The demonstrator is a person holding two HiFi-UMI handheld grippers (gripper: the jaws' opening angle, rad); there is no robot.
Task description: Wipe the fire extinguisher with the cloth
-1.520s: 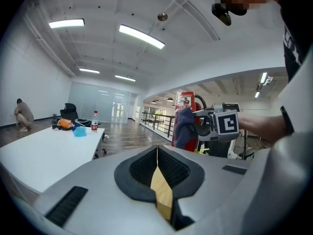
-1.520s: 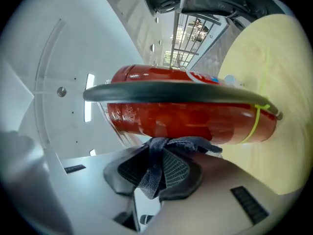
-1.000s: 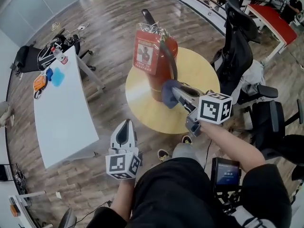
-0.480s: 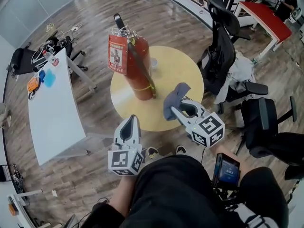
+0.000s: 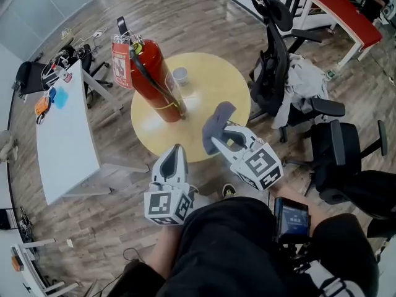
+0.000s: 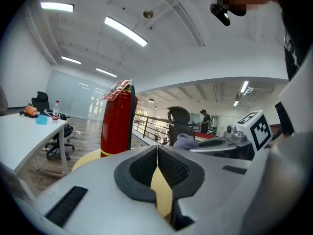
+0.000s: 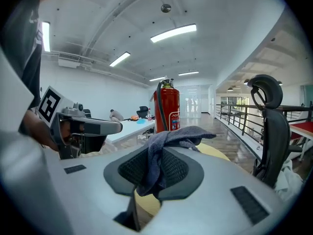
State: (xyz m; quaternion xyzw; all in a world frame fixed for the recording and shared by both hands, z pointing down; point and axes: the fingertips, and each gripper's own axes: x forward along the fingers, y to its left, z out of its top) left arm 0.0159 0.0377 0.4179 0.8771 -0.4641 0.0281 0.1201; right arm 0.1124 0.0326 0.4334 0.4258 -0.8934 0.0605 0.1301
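Fire extinguisher (image 5: pixel 151 79): upright on the round yellow bench (image 5: pixel 210 98), ahead of both my tongs.
Right tongs (image 5: pixel 218 140): clamped on the grey cloth (image 5: pixel 215 121).
Left tongs (image 5: pixel 175 152): closed, empty.
Progress: cloth held clear of the cylinder; I judge wiping not finished.
Look: red body, black hose, tag at neck.

The left gripper (image 5: pixel 174 150) is held low and pointed forward, its jaws pressed together with nothing between them. Just to its right, the right gripper (image 5: pixel 215 142) is clamped on a cloth (image 5: pixel 215 119), which is draped over the jaw tips.
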